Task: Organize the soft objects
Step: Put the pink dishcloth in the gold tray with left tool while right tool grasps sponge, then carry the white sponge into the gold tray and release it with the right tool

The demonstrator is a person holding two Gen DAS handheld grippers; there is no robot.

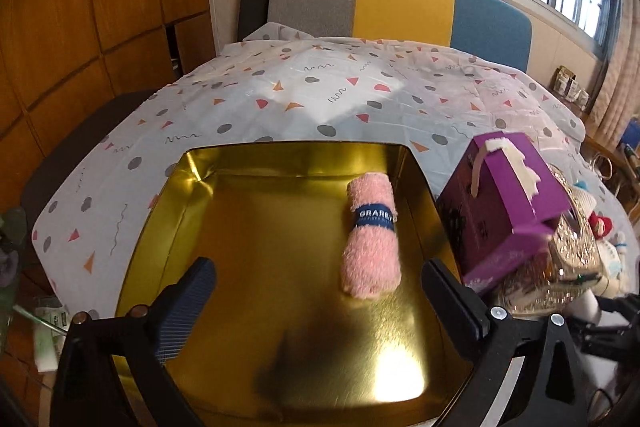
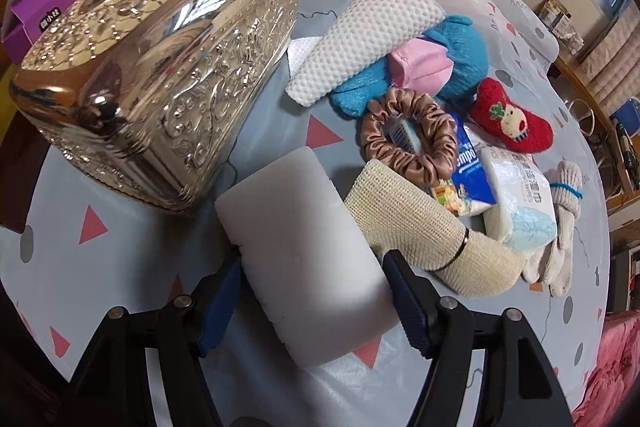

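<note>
Left wrist view: the left gripper (image 1: pixel 318 301) hangs over the gold tray (image 1: pixel 180 187), its fingers (image 1: pixel 188 303) spread as wide as they go and holding nothing; the rolled pink towel (image 1: pixel 372 235), banded in blue, lies free on the tray floor toward the right wall, ahead of the fingertips and apart from them. The likely fault here is a sideways sweep of the wide-set right finger, which could nudge the roll out of place or catch the purple box (image 1: pixel 500 211) standing just beside the tray's right rim (the box looks tilted and light enough to tip). Right wrist view: the right gripper (image 2: pixel 316 293) straddles the white foam block (image 2: pixel 296 227) on the counter (image 2: pixel 80 267), fingers (image 2: pixel 408 307) part-open with a pad against each flank; whether they press hard enough to carry it cannot be told. A weak pinch on so yielding a block could let it slip on the lift, and the right finger sits close to the rolled beige mesh (image 2: pixel 416 223), which may drag along. The silver tissue box (image 2: pixel 160 67) stands near on the left, and the remaining soft goods, among them the brown scrunchie (image 2: pixel 408 143) and red sock (image 2: pixel 512 123), wait heaped to the right.
</note>
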